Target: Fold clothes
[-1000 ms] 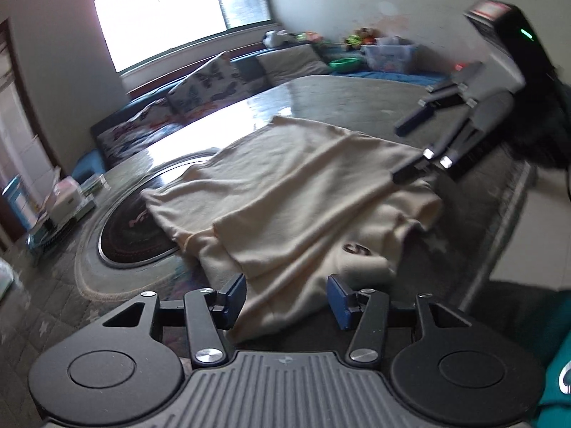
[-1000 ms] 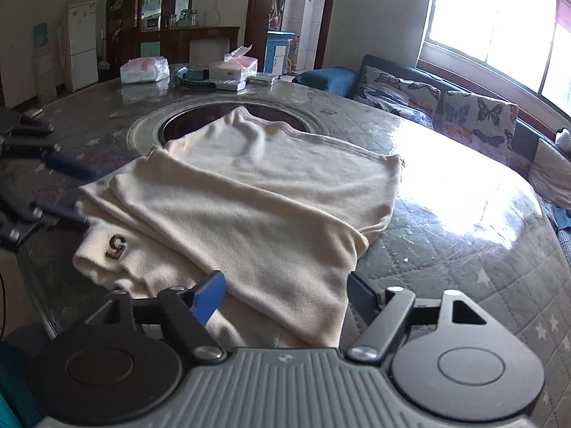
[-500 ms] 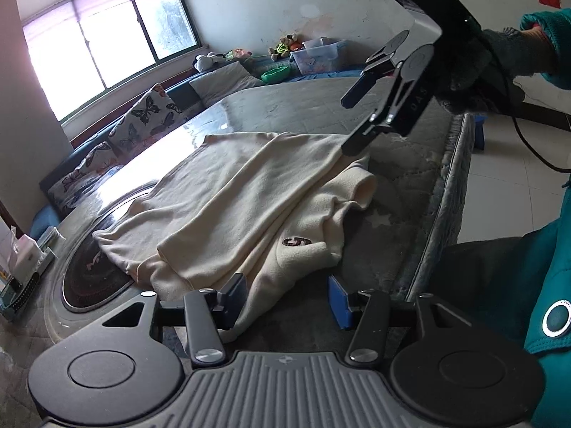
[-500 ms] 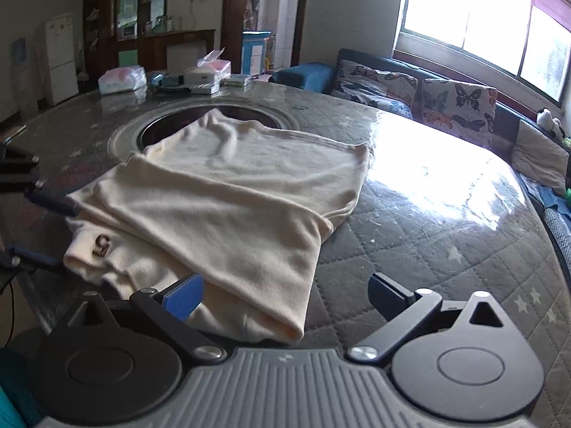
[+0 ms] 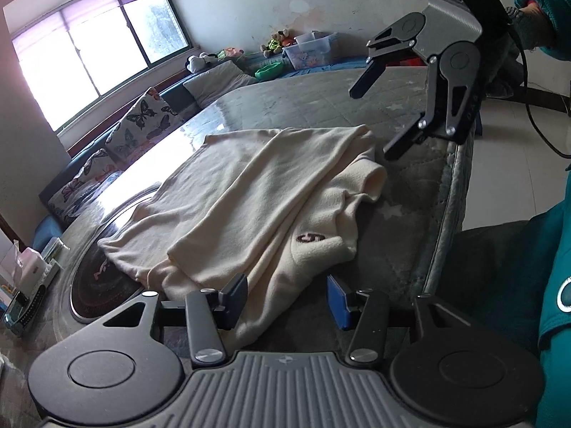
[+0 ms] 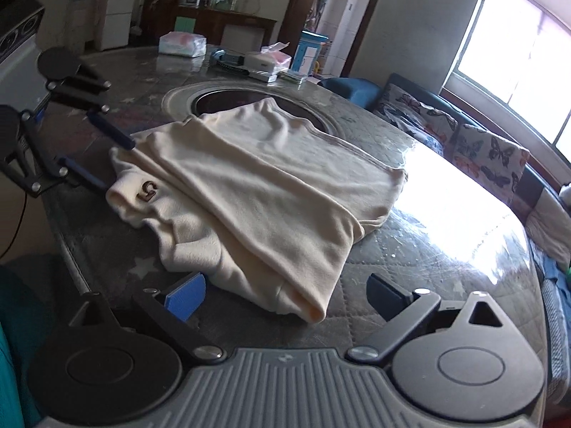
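A cream sweater with a brown "5" patch lies folded on the round quilted table. My left gripper sits low at the sweater's patch end. Its jaws are closing, the hem lies between them, and the pads do not press on it. My right gripper stands wide at the opposite folded corner. Its jaws are closing slightly, and that corner lies just in front of the gap between them, untouched.
A dark round inset sits mid-table, partly under the sweater. Tissue packs and boxes line the far rim. A sofa with butterfly cushions runs along the window. The table edge and a person's teal sleeve are close by.
The right jaws have spread wider and that gripper has shifted off the sweater toward its folded corner. Both grippers have rolled, tilting the views. The sweater lies as before.
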`<action>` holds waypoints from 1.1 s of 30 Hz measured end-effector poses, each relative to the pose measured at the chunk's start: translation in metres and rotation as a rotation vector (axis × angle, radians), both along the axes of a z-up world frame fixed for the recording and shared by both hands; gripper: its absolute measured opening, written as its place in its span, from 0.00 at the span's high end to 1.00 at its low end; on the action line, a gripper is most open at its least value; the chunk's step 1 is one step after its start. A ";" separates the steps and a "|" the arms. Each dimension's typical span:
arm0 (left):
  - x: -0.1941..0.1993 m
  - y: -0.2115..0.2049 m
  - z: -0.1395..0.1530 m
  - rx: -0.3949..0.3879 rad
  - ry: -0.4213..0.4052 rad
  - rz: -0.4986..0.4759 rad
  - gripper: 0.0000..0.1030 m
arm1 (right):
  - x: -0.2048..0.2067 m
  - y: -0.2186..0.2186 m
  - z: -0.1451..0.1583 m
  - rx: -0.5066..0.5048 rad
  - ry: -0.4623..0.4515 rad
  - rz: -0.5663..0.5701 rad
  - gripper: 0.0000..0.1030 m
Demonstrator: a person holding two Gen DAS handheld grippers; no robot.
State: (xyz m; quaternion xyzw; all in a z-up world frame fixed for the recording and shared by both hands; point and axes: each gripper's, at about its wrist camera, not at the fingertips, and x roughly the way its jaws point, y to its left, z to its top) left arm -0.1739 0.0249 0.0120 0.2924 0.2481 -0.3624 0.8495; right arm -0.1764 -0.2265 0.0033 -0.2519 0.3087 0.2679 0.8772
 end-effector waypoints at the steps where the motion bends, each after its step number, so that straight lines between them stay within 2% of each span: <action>1: 0.002 -0.002 -0.001 -0.007 0.004 -0.004 0.74 | -0.001 0.002 -0.001 -0.010 -0.004 0.011 0.07; 3: 0.006 -0.005 0.000 -0.025 0.004 0.013 0.86 | -0.003 0.005 -0.002 -0.029 -0.011 0.030 0.10; 4: 0.008 -0.006 0.001 -0.034 0.004 0.022 0.88 | -0.004 0.006 -0.002 -0.034 -0.015 0.039 0.12; 6: 0.014 -0.007 0.004 -0.065 0.011 0.045 0.90 | -0.007 0.010 -0.002 -0.054 -0.031 0.074 0.12; 10: 0.037 0.002 0.022 -0.195 0.061 0.126 0.91 | -0.012 0.021 -0.005 -0.093 -0.064 0.154 0.14; 14: 0.061 0.011 0.030 -0.292 0.125 0.196 0.91 | -0.007 0.033 -0.010 -0.108 -0.094 0.196 0.28; 16: 0.068 0.013 0.030 -0.311 0.146 0.221 0.91 | 0.000 0.041 -0.014 -0.104 -0.095 0.211 0.38; 17: 0.069 0.013 0.030 -0.315 0.152 0.228 0.91 | 0.003 0.043 -0.015 -0.099 -0.092 0.213 0.47; 19: 0.070 0.014 0.029 -0.321 0.162 0.235 0.90 | 0.013 0.045 -0.015 -0.067 -0.062 0.198 0.60; 20: 0.068 0.015 0.028 -0.316 0.162 0.235 0.89 | 0.016 0.045 -0.015 -0.053 -0.048 0.188 0.73; 21: 0.065 0.016 0.027 -0.310 0.161 0.235 0.87 | 0.020 0.045 -0.014 -0.039 -0.035 0.177 0.80; 23: 0.054 0.018 0.025 -0.280 0.129 0.225 0.81 | 0.030 0.041 -0.008 0.020 0.009 0.141 0.86; 27: 0.030 0.019 0.019 -0.206 0.053 0.201 0.65 | 0.043 0.032 0.006 0.113 0.049 0.096 0.88; 32: 0.013 0.019 0.006 -0.103 -0.028 0.187 0.65 | 0.043 0.027 0.016 0.140 0.042 0.088 0.89; 33: 0.013 0.020 0.003 -0.098 -0.027 0.189 0.73 | 0.042 0.027 0.017 0.143 0.039 0.087 0.90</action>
